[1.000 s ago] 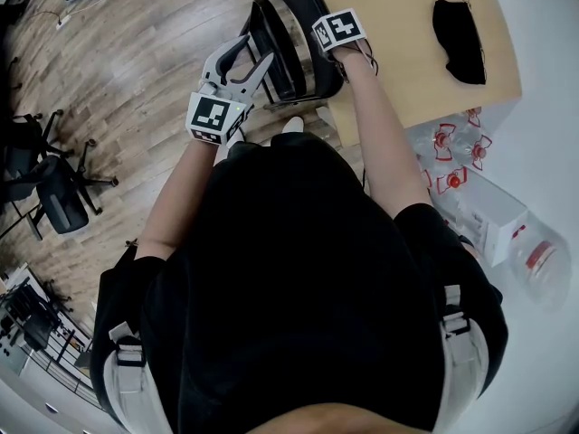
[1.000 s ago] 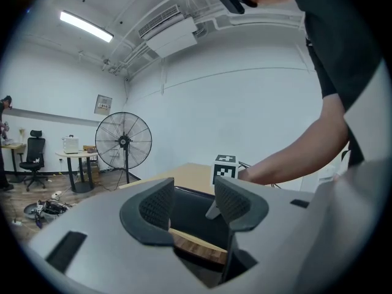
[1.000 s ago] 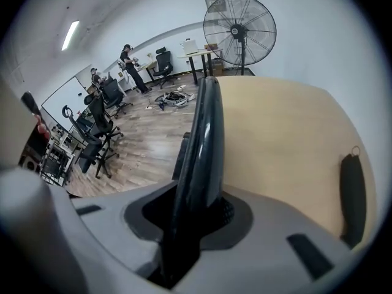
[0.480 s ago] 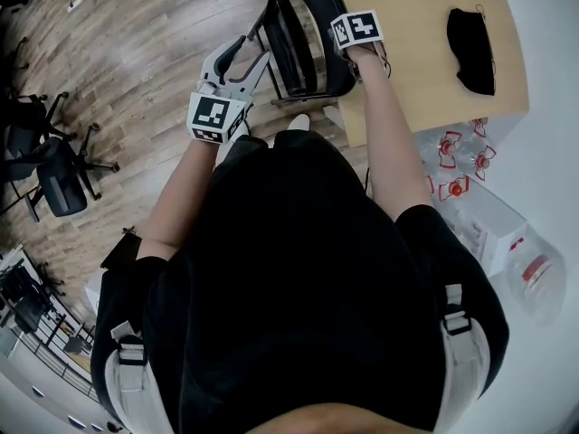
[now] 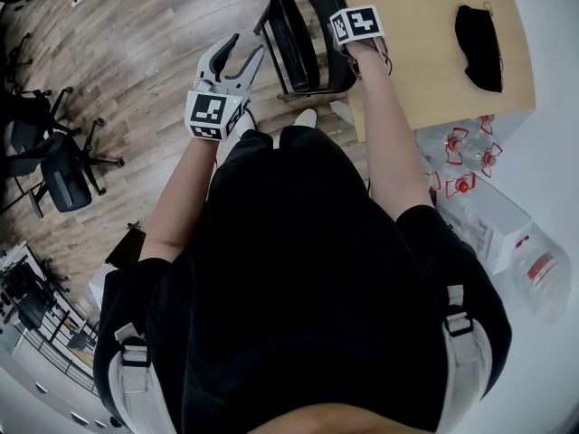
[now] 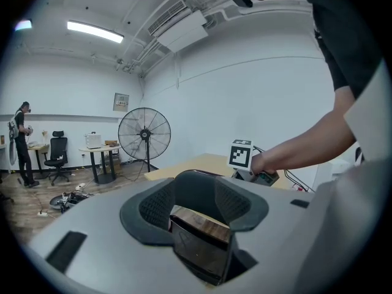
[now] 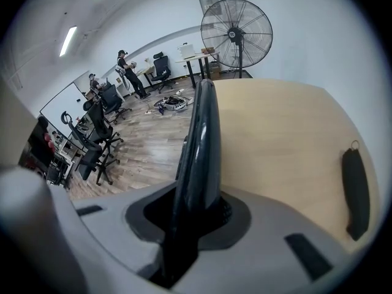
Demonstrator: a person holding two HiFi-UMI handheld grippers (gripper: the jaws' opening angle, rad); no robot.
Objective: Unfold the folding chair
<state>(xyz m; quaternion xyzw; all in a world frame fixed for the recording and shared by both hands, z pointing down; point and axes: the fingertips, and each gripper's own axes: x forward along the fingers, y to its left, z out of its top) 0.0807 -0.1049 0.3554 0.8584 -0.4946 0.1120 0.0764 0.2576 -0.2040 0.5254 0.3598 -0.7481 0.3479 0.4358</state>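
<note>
**Surroundings.** Light wooden table (image 5: 425, 25), bearing a black soft pouch (image 5: 479, 34). Off the table's near corner: clear plastic bottles with red caps (image 5: 461, 156) and a white box (image 5: 493, 220). Brown plank floor (image 5: 154, 43). Black swivel office chairs (image 5: 59, 174) far to the left. Tall black pedestal fan (image 7: 237, 26) at the back wall.

**Task item.** Black glossy folding chair (image 5: 303, 39) on a thin dark frame. It stands upright on the floor just beside the table's edge, its two panels close together. The table stands just behind it.

**Obscured.** The person's black-shirted torso (image 5: 308, 278) fills the lower head view and covers the chair's legs. The marker cube hides the right jaws from above.

**Tools.**
- Right gripper (image 7: 193, 216): arm stretched forward, pointing steeply down, jaws pinched on the chair's top edge.
- Left gripper (image 5: 244, 48): forearm reaching forward, held nearly level at the chair's left side, jaws partly spread. A dark chair panel shows in the gap, but whether the pads touch it cannot be told.
</note>
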